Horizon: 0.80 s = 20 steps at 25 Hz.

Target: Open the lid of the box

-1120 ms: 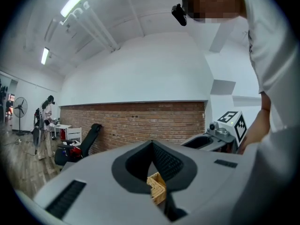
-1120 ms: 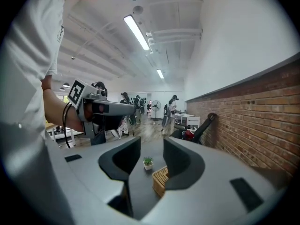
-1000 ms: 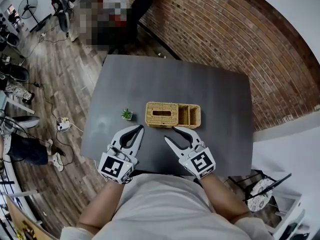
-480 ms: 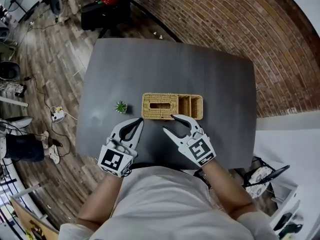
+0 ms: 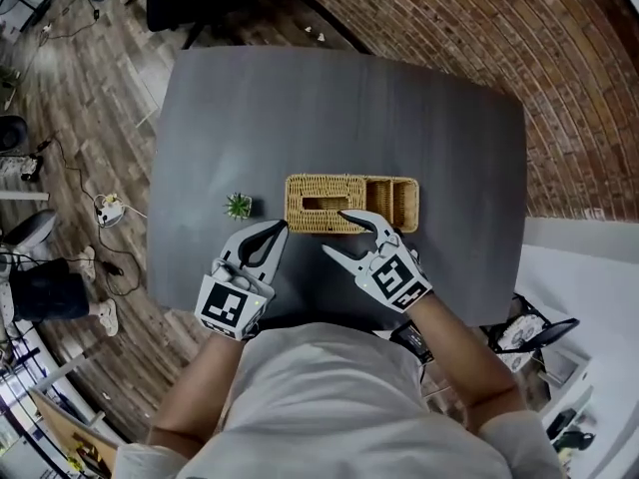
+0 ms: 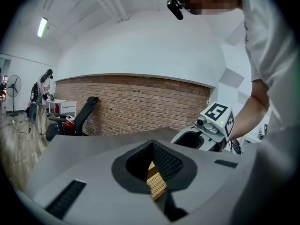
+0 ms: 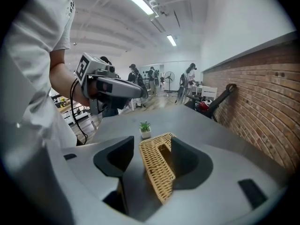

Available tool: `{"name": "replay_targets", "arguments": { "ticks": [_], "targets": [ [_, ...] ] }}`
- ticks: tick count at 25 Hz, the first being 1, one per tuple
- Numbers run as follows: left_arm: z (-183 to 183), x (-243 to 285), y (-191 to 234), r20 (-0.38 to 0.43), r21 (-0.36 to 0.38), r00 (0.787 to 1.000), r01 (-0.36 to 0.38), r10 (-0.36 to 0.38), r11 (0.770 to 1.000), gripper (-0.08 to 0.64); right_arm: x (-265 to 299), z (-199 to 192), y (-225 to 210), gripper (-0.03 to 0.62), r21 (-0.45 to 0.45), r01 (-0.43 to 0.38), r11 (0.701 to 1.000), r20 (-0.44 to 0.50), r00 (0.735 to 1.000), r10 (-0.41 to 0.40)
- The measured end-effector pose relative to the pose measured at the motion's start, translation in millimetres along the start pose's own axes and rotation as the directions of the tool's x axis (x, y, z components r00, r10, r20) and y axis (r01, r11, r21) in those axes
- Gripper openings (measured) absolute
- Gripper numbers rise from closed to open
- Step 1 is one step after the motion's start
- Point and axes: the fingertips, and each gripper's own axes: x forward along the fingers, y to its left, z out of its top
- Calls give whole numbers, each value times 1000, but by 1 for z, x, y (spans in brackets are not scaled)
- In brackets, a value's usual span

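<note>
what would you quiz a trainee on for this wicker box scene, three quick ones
1. True or false: the potted plant stands inside the wicker box.
2. Which gripper has its jaws together? A. left gripper B. right gripper C. both
3. What stands between the right gripper's jaws?

Key:
1. False. It stands on the table, left of the box and apart from it.
2. A.
3. The near edge of the wicker box. Those jaws are opening and not clamped on it.
</note>
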Motion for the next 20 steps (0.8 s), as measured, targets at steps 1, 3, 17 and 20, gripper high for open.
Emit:
{"name": "replay_targets", "arguments": {
  "ticks": [1,3,17,20],
  "targets": [
    [-5,3,2,-9,-7,1000,5,-5,1000,12,5,-7,-1,255,5,-10,1000,-24,1000,10],
    [-14,9,6,-24,-20,1000,14,-14,1000,12,14,-20,-3,271,8,-28,1000,-68,997,28],
    [-56,32,26,-89,-88,995,36,-44,995,12,55,-67,-4,285,-137,-125,983,-266,960,85],
    [-61,35,28,-90,-93,995,35,-44,995,12,60,-76,-3,284,-180,-144,973,-311,947,83]
  ]
}}
